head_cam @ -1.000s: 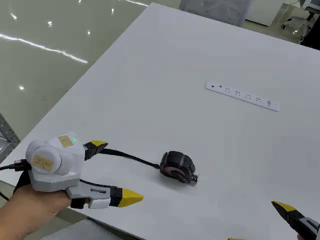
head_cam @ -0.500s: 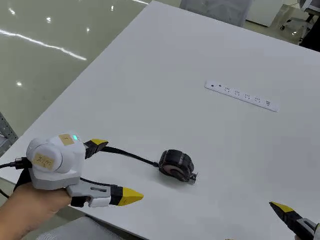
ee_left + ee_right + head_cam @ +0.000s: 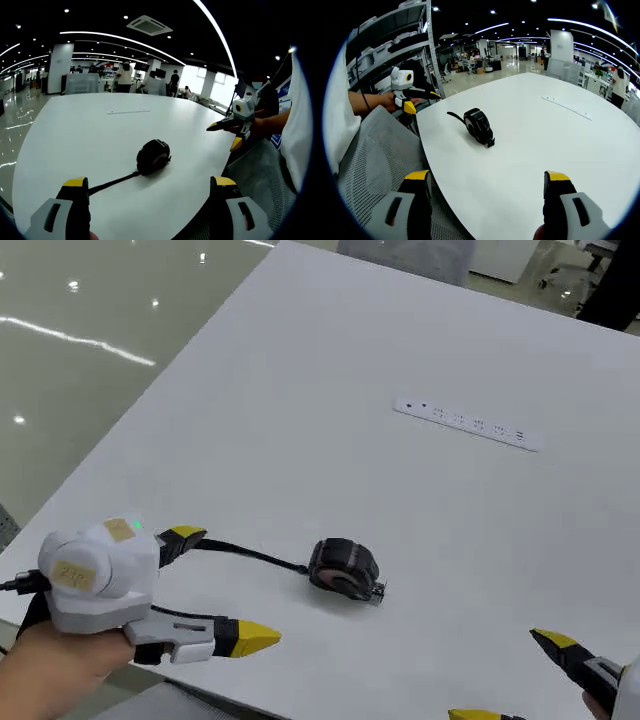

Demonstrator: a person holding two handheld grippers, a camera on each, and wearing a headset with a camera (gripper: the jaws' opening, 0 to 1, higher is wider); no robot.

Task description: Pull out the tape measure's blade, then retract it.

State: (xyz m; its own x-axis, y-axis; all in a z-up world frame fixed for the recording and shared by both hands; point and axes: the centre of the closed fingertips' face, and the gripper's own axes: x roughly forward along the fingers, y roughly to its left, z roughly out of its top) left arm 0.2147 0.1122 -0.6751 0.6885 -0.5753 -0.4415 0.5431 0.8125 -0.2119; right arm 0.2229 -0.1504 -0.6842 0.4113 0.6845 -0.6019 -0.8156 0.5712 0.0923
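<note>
A black tape measure (image 3: 343, 569) lies on the white table (image 3: 330, 390) near its front edge, blade drawn in, hook end pointing right. Its black wrist strap (image 3: 250, 555) trails left toward my left gripper (image 3: 222, 586), which is open with the strap's end lying between its yellow tips. My right gripper (image 3: 510, 678) is open low at the right, well clear of the case. In the left gripper view the tape measure (image 3: 154, 156) sits ahead of the open left gripper (image 3: 148, 182). The right gripper view has the tape measure (image 3: 479, 125) beyond the open right gripper (image 3: 487, 176).
A white power strip (image 3: 467, 424) lies flat farther back on the table. The table's near edge runs just under both grippers, with a grey mesh chair (image 3: 380, 150) below it. A glossy floor (image 3: 80, 330) lies to the left. People stand far off in the office.
The head camera has shifted slightly, so the whole scene sits a little higher and to the left. More of the right gripper's tips shows. The tape measure has not moved.
</note>
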